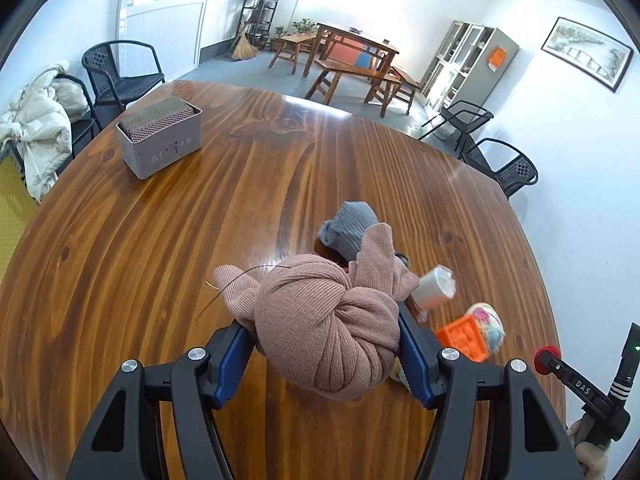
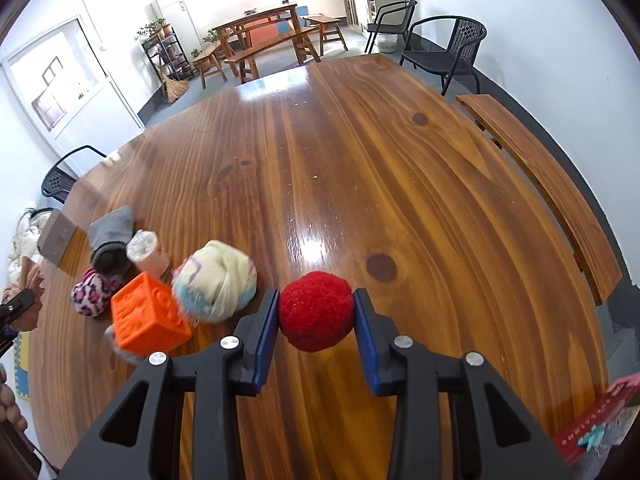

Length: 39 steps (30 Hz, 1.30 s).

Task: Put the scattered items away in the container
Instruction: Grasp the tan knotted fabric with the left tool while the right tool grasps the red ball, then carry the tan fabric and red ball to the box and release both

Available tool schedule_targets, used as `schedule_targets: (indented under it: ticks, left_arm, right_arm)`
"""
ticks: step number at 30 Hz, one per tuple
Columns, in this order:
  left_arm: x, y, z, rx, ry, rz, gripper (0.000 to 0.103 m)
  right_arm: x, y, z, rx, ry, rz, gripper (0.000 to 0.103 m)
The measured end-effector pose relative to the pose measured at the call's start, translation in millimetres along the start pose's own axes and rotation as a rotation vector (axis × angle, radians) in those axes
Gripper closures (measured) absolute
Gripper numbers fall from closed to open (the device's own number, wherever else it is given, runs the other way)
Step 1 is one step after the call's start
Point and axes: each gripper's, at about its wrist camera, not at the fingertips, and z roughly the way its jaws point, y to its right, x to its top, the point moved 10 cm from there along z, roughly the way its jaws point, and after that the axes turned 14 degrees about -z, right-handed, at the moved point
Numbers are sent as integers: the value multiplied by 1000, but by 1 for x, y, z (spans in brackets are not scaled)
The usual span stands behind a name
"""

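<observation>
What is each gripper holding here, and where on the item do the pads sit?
Left gripper: pink knotted cloth bundle, pinched across its sides. Right gripper: red pom-pom ball, clamped at its widest part.

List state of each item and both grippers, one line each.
left gripper: shut on pink knotted cloth, lifted
right gripper: shut on red pompom
grey container: upright, open top, already holds something
orange cube: on table
cream sock ball: on table
tape roll: on its side
</observation>
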Motion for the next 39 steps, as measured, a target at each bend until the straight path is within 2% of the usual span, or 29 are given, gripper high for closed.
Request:
schedule_targets:
  ticks: [6,16,22,30,39]
  left_arm:
    - [-36,25,-25,-28,-23,52,36]
    - [-127,93,-66,-113,-106,171,36]
    - [-191,142,-84,-172,-149,259,36]
    - [-267,202,-101,-229,-207,361,36]
    - [-334,273,-116,-308,-246,474,36]
  right_arm:
    - [-30,5,-38,25,16,23,63]
    - [-89,33,-107,18,50,70,63]
    - [-130,79,-159,-36,72,102,63]
    - [-192,146,-200,-103,58,192,63]
    - [-233,183,-231,-128,70,230,63]
